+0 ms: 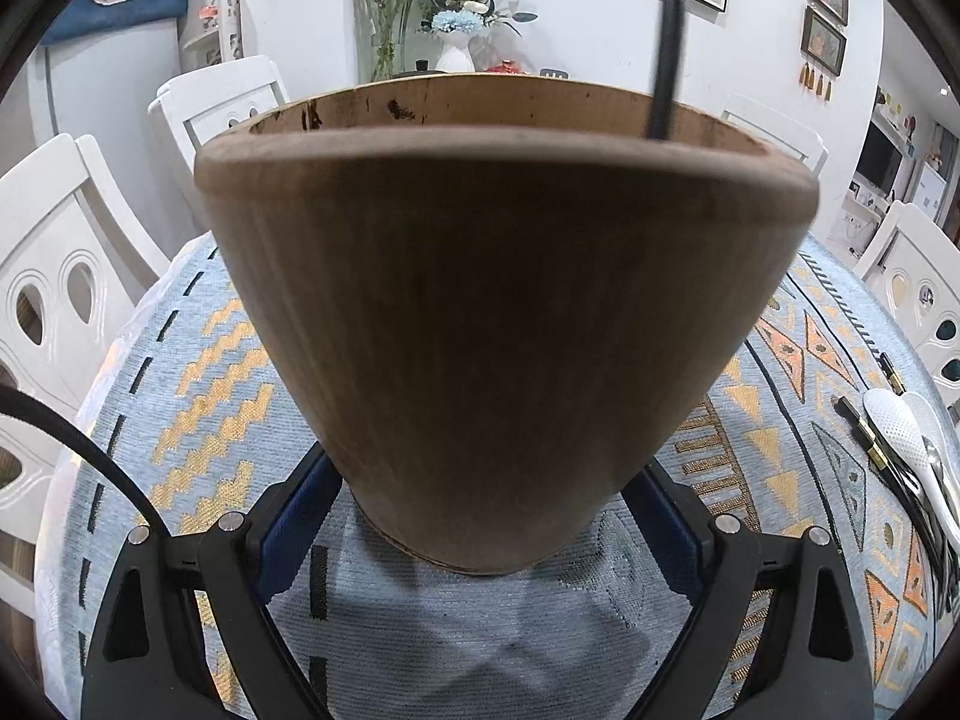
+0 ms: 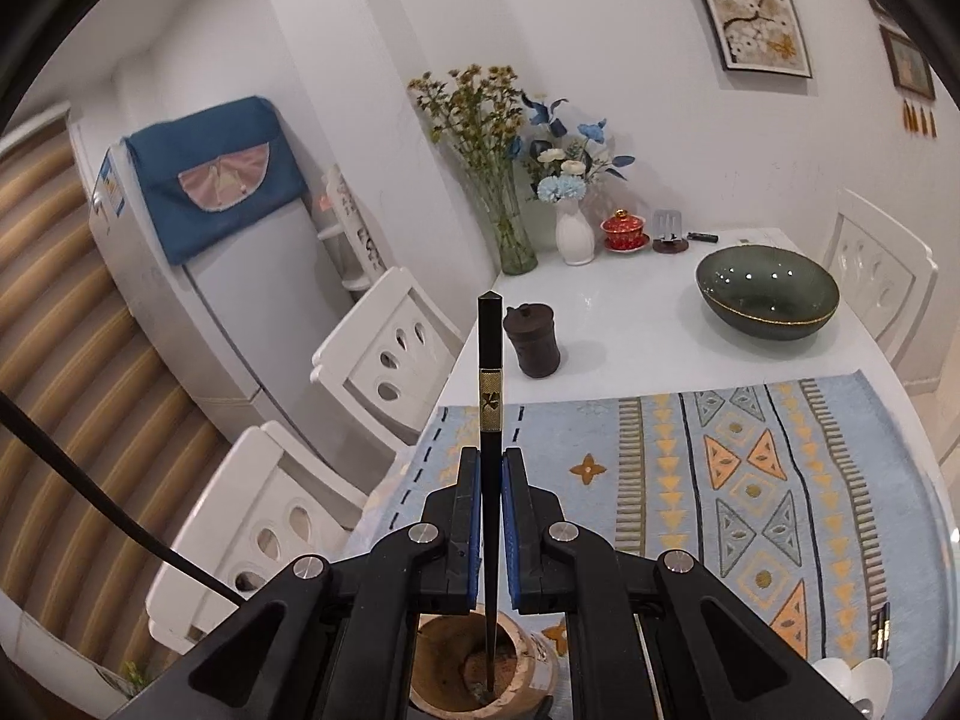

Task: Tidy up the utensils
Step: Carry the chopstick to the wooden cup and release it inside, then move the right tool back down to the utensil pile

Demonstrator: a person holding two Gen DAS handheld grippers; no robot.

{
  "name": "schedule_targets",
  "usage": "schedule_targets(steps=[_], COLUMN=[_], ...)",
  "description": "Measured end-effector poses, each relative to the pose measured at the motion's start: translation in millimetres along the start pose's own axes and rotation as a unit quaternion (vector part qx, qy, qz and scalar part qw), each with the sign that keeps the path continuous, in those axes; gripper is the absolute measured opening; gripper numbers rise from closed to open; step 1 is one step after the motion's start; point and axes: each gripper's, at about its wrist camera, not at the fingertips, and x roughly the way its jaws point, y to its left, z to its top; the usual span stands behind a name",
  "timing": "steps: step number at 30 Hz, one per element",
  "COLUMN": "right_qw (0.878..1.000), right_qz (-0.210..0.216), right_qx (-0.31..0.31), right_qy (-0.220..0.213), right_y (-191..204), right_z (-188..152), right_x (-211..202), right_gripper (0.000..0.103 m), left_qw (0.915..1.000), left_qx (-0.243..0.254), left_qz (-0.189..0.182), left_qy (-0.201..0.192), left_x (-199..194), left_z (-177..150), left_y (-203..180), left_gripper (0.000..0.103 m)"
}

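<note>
tabletop (image 2: 648,324): white, far half bare, near half under a blue patterned cloth (image 2: 750,480) with orange and grey triangles. white chairs (image 2: 384,354) stand along its left edge.

wooden holder (image 1: 498,324): brown, tube-shaped, open at the top, standing upright on the cloth. fills most of the left wrist view. in the right wrist view it sits at the bottom edge (image 2: 474,666), seen from above, inside visible.

left tongs (image 1: 480,516): blue pads sit on either side of the holder's base. whether the pads touch the wood is not clear from the view; cannot tell if they grip it or stand just off it.

right tongs (image 2: 492,480): pressed together on a black chopstick (image 2: 490,420) with a gold band near its top end. chopstick held nearly upright, directly over the holder, its thin tip down inside the opening. same stick shows in the left wrist view as a dark blurred line (image 1: 666,42) entering the holder's rim.

green bowl (image 2: 768,291): on the bare far part of the tabletop, well apart from the holder.

remaining utensils (image 1: 900,450): white spoons and more black chopsticks with gold bands lie on the cloth to the right of the holder.
</note>
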Motion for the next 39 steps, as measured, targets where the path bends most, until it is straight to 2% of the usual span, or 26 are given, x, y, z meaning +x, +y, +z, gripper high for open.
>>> schedule_targets(steps=[6,10,17,22,32,36,39], right_qw=[0.999,0.998,1.0,0.999,0.988,0.98,0.979], right_qz=[0.016,0.017,-0.006,-0.046,-0.148,-0.197,-0.202], right_qx=[-0.009,-0.027,-0.008,0.0,-0.003,0.0,0.021], right_qy=[0.027,0.06,0.026,-0.006,-0.03,-0.012,0.014], right_y=[4.0,6.4,-15.8,-41.2,-98.6,-126.5,-143.6], right_z=[-3.9,-3.2,14.4,22.6,17.6,4.1,-8.1], right_x=[6.9,12.9,-10.5,-39.6,-105.0,-121.6,-123.0], right_gripper=[0.006,0.015,0.021,0.045,0.052,0.052,0.052], left_qw=[1.0,1.0,1.0,1.0,1.0,1.0,1.0], left_qx=[0.0,0.0,0.001,0.001,0.0,0.0,-0.001], left_qz=[0.0,0.002,0.002,0.002,0.001,0.001,0.001], left_qy=[0.0,0.001,0.001,0.001,0.003,0.004,0.005], left_x=[-0.3,0.5,0.8,0.9,1.5,1.6,2.2], left_z=[-0.1,0.8,0.9,0.8,0.5,0.6,0.3], left_y=[-0.2,0.0,0.8,0.6,1.4,2.2,3.0], left_gripper=[0.093,0.093,0.093,0.093,0.094,0.094,0.094])
